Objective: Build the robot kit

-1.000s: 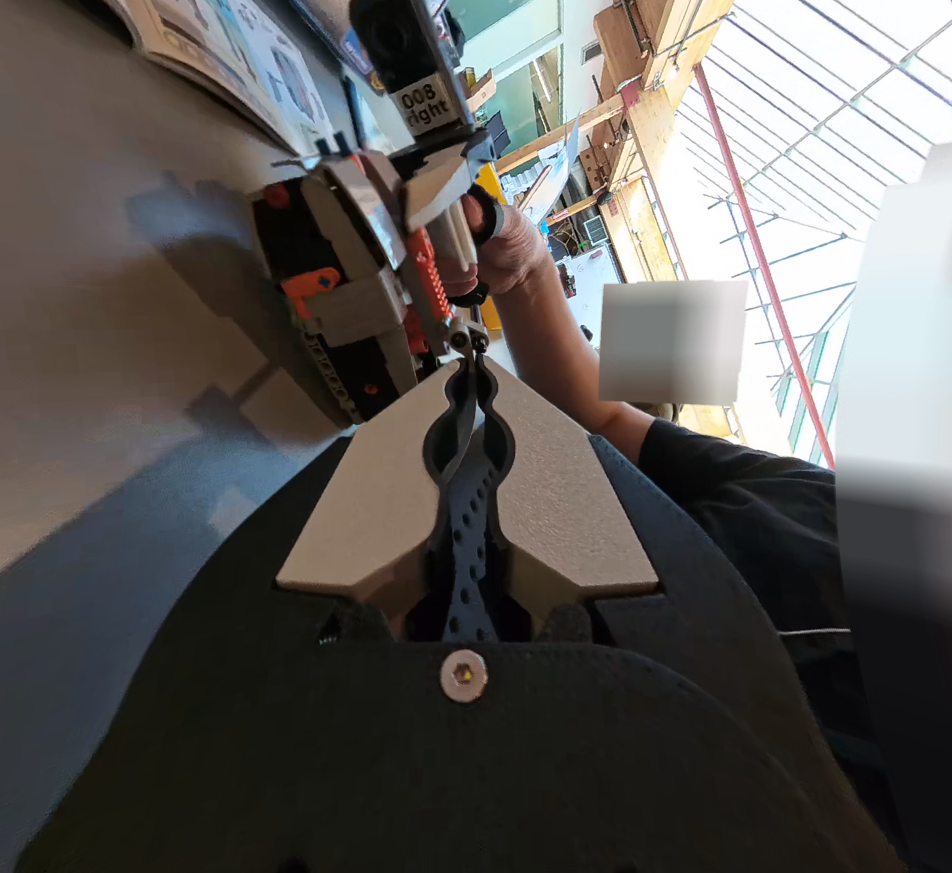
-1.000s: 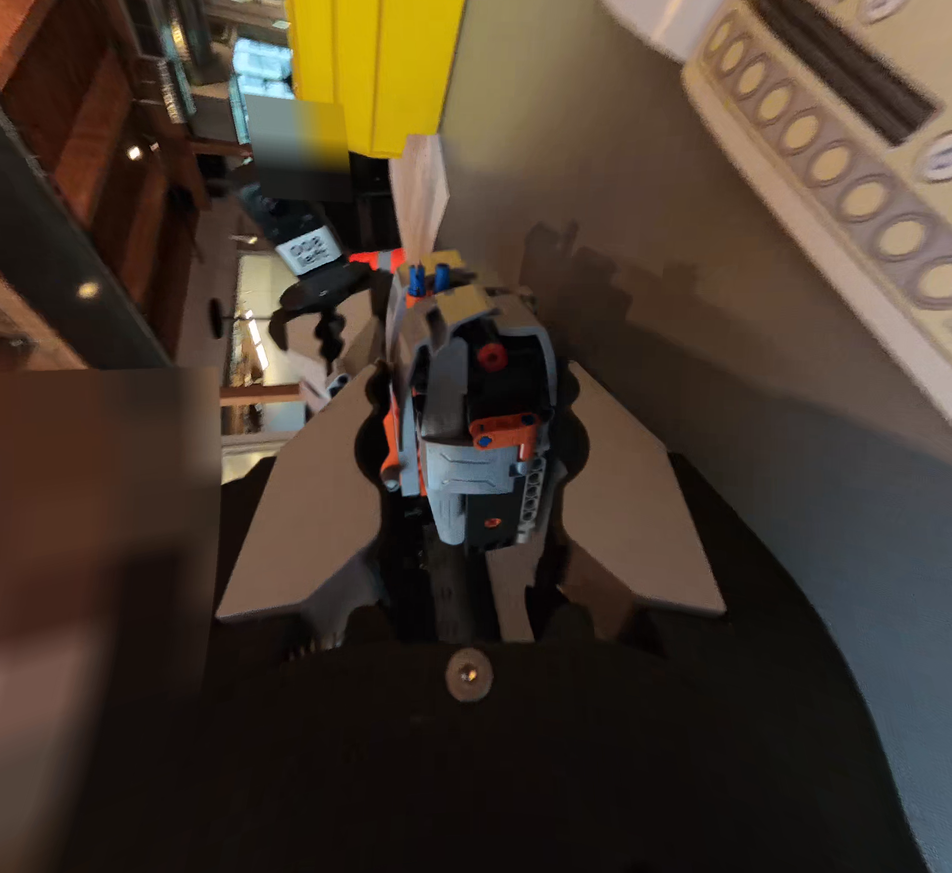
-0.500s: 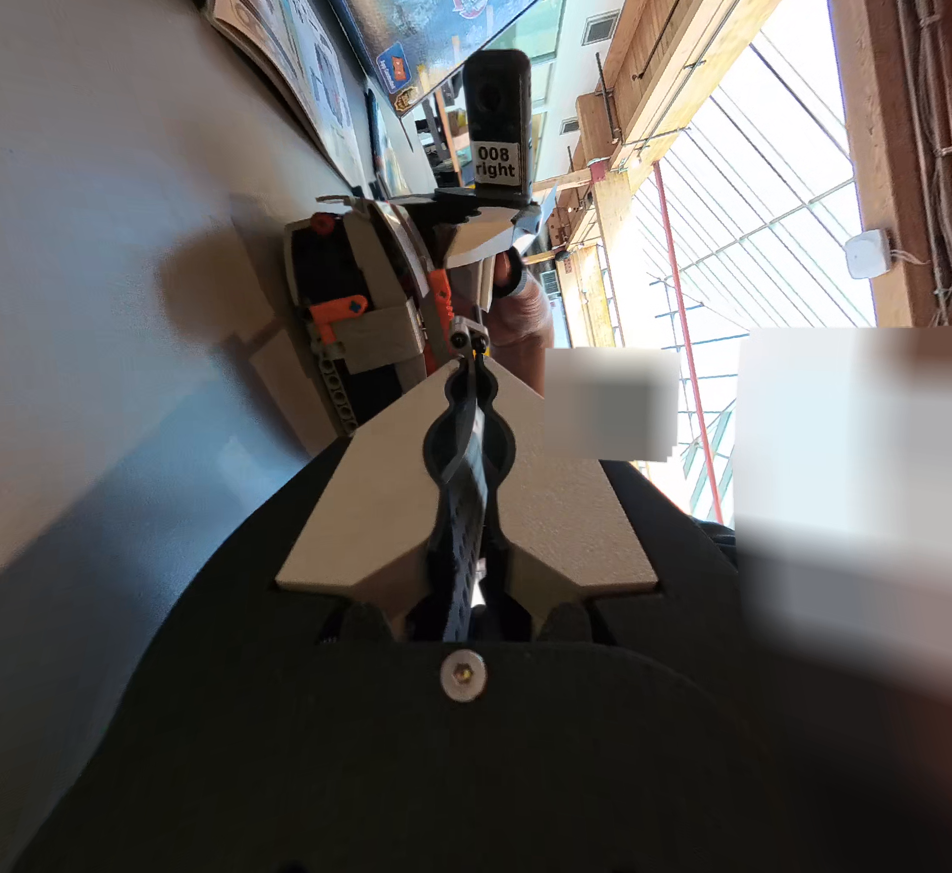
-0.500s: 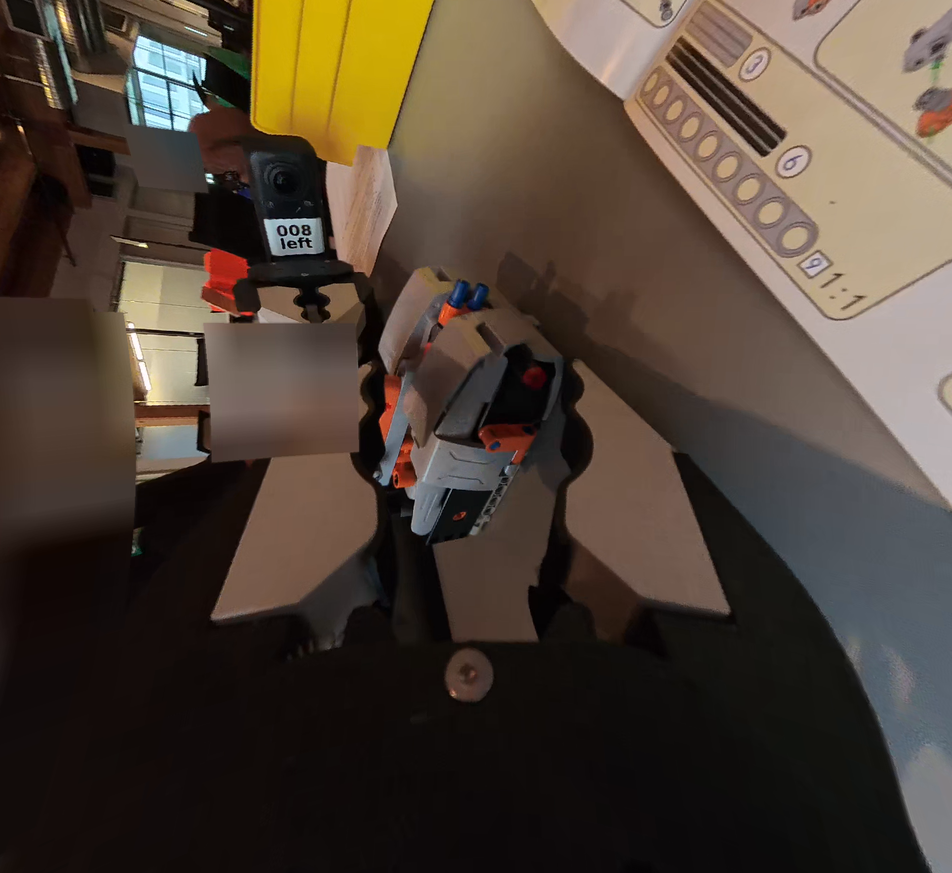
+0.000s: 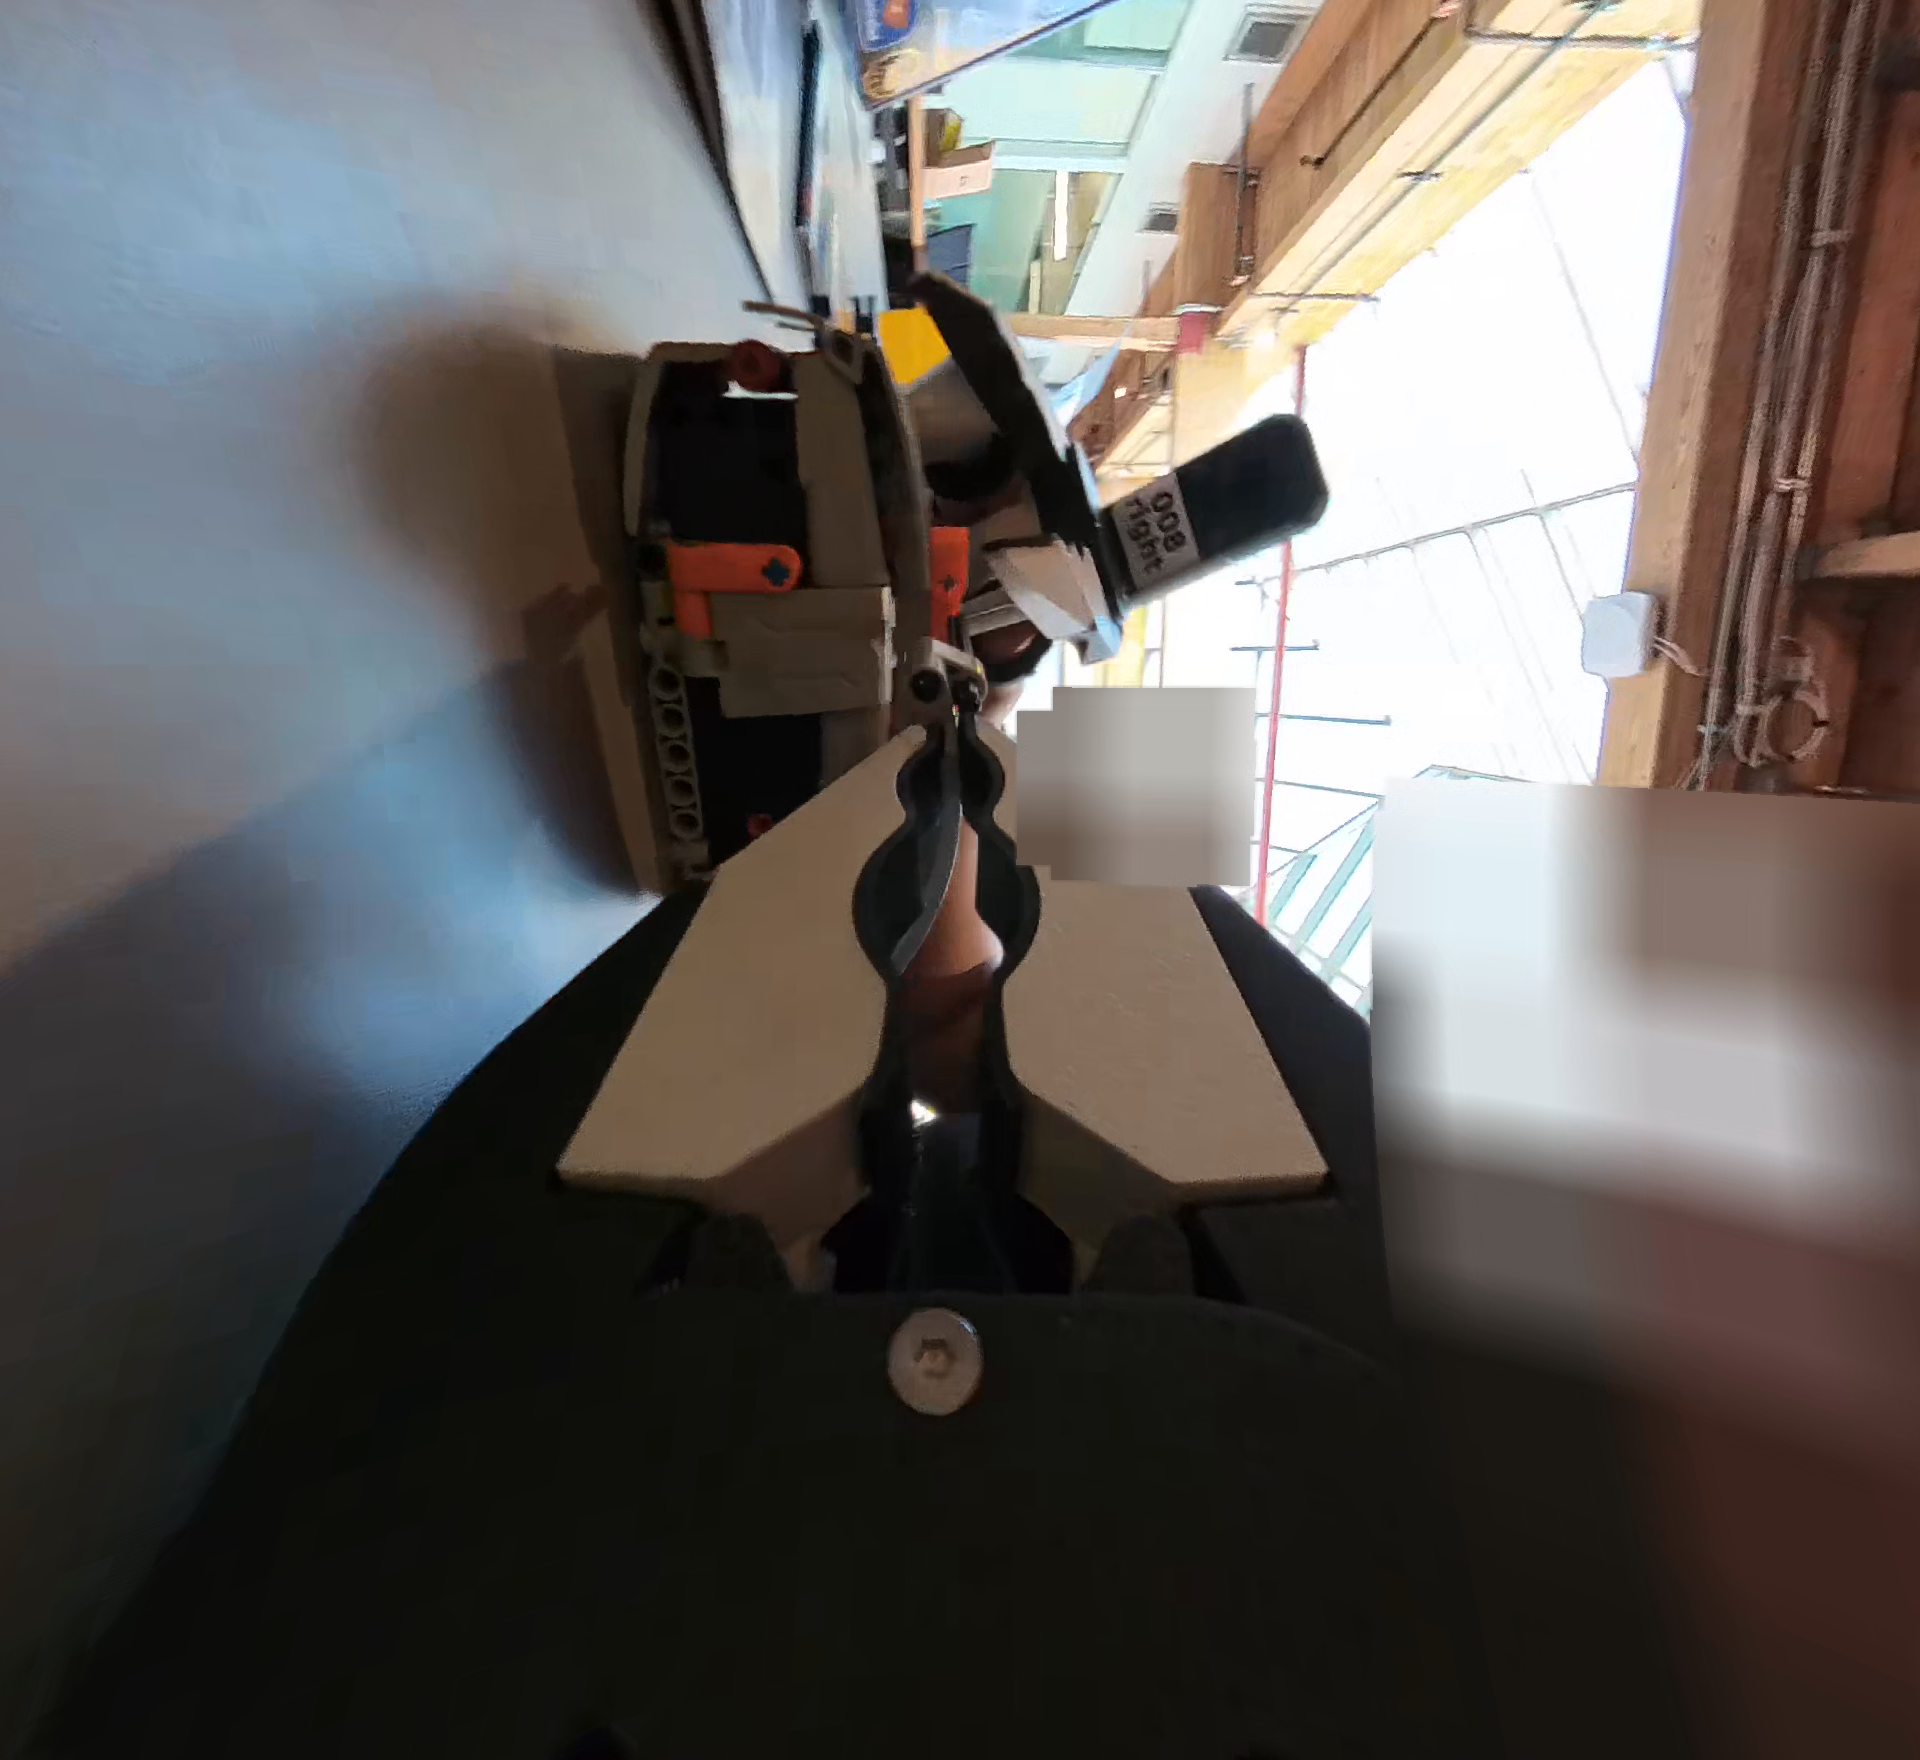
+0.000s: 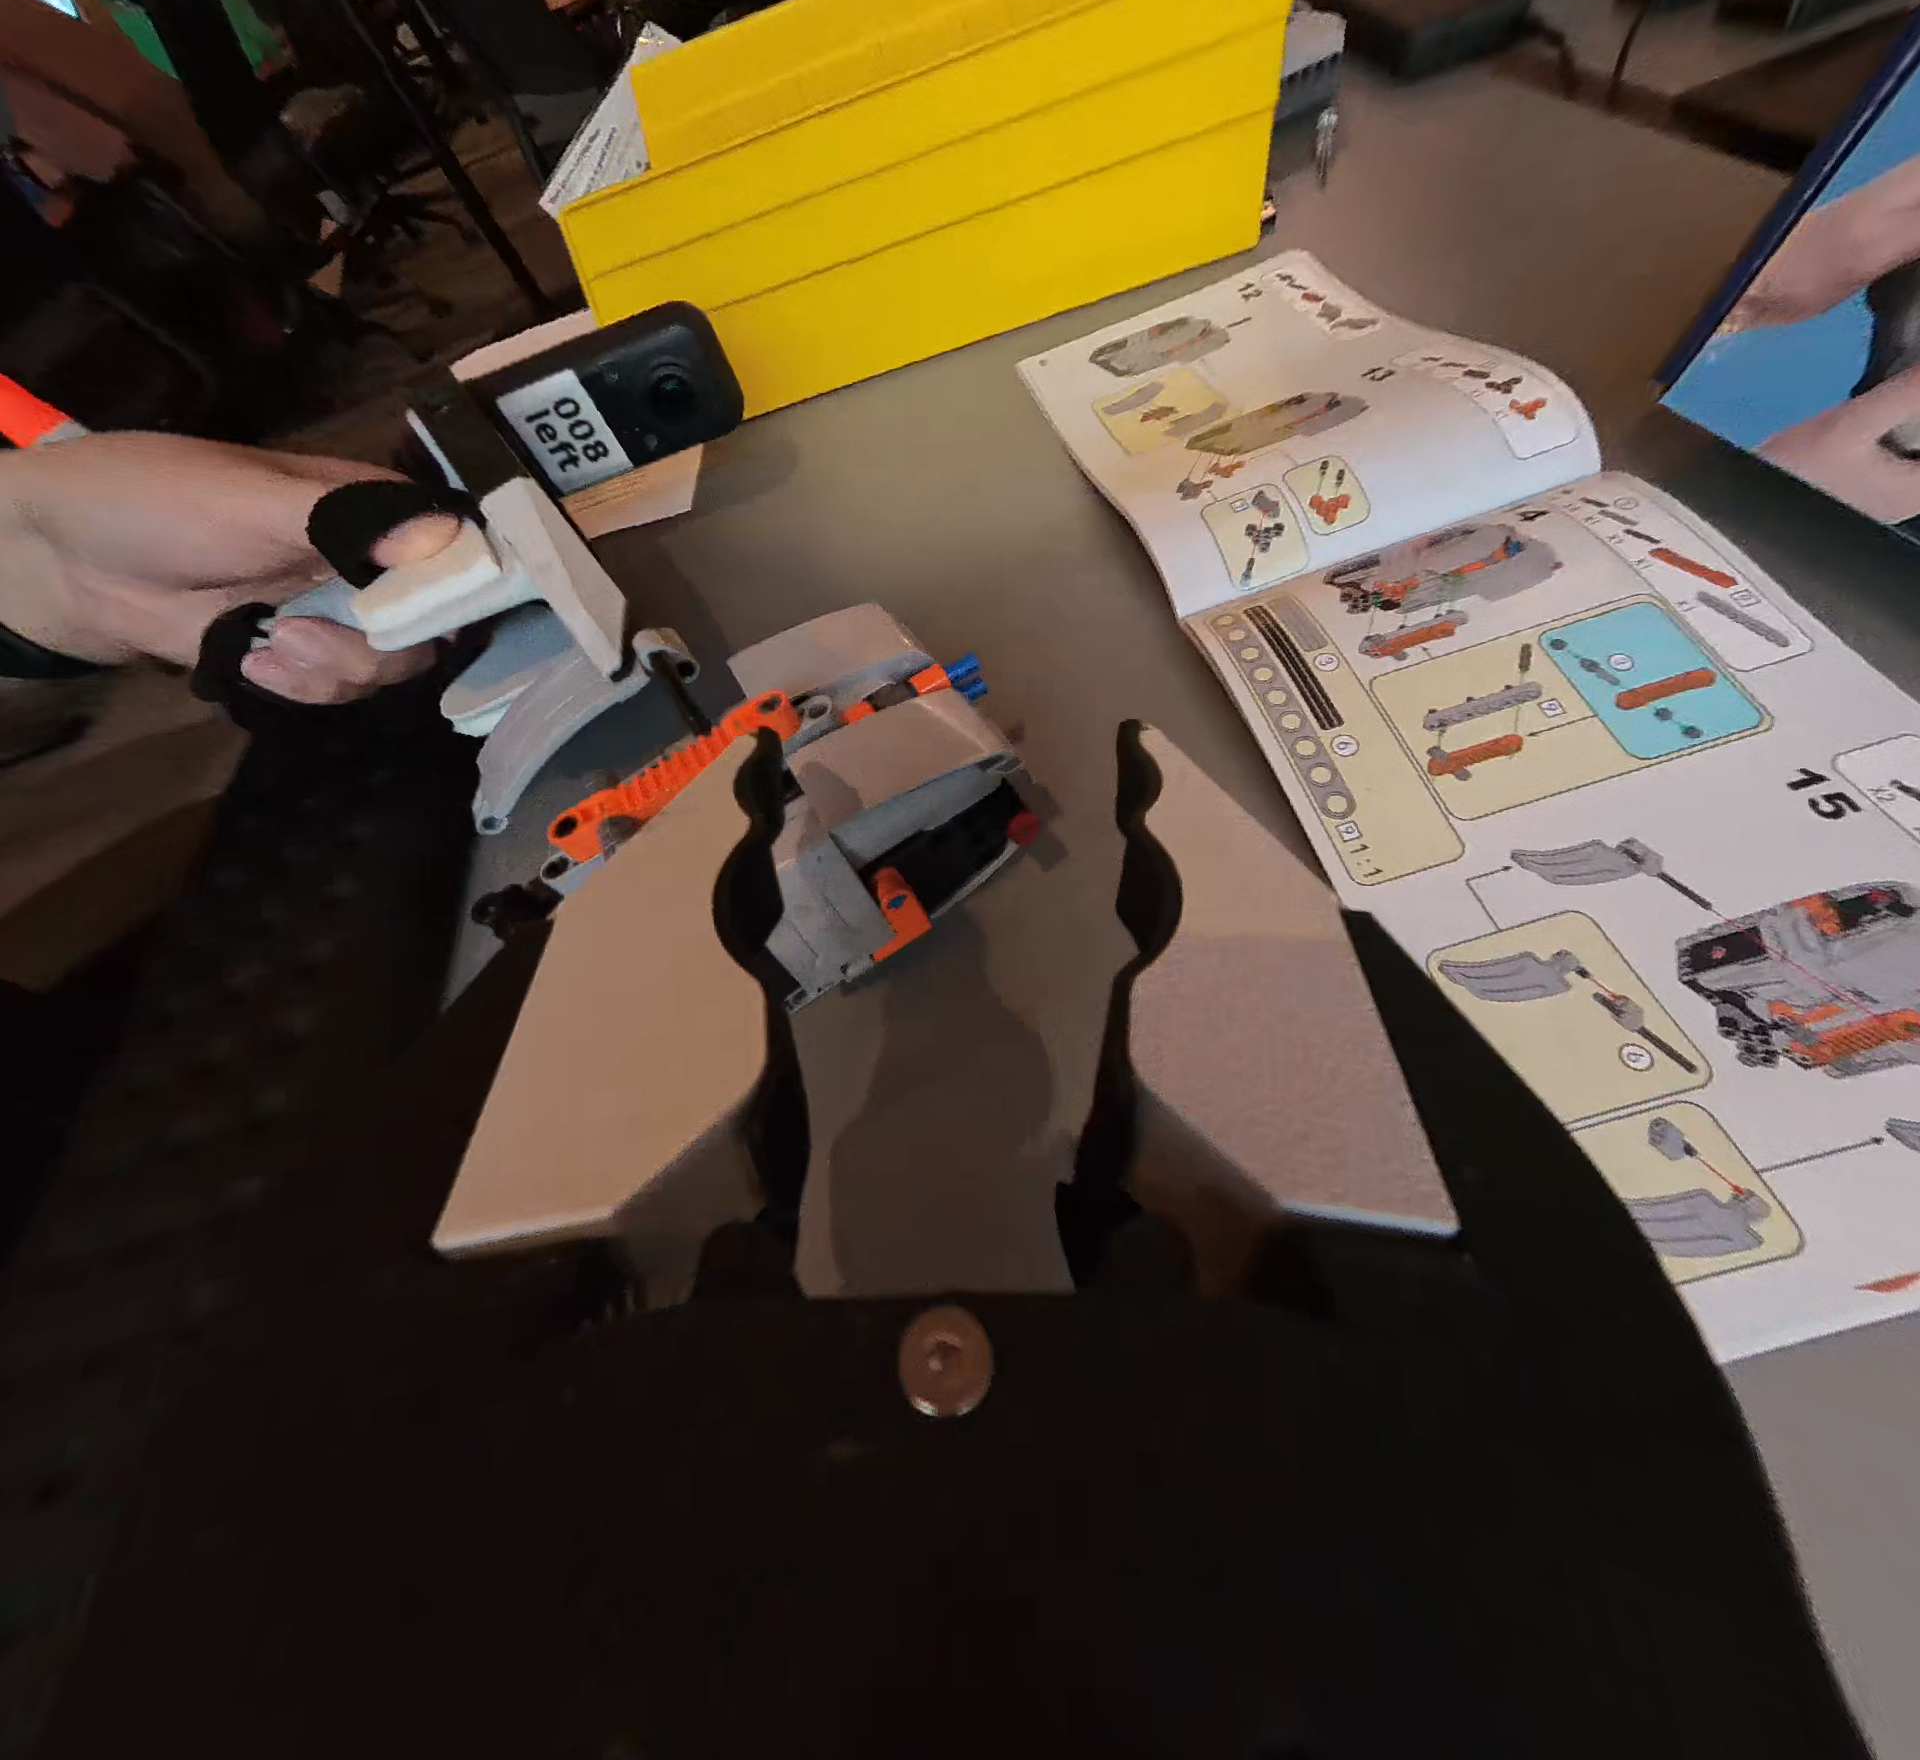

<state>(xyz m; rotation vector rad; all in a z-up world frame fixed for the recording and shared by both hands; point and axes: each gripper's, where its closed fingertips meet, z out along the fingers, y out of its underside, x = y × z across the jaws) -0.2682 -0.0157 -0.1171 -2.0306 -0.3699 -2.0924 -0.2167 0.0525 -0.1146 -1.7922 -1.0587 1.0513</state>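
Observation:
A grey, black and orange brick-built model (image 6: 904,827) lies on the grey table (image 6: 997,505). It also shows in the left wrist view (image 5: 769,630). My right gripper (image 6: 948,765) is open, its fingers on either side of the model and not clamping it. My left gripper (image 5: 951,744) is shut on a thin curved grey panel (image 5: 928,863) with a small connector and black pin at its tip, held right at the model's side. From the right wrist view the left gripper (image 6: 623,661) and its panel (image 6: 540,723) are at the model's left end.
A yellow bin (image 6: 935,131) stands behind the model. An open instruction booklet (image 6: 1507,671) lies to the right, with a blue box (image 6: 1829,276) beyond it. A person's hand (image 6: 156,547) holds the left gripper. The table edge runs along the left.
My right gripper, shut on the model before, has opened and swung round; the model now lies on the table. My left gripper keeps hold of the curved panel beside it.

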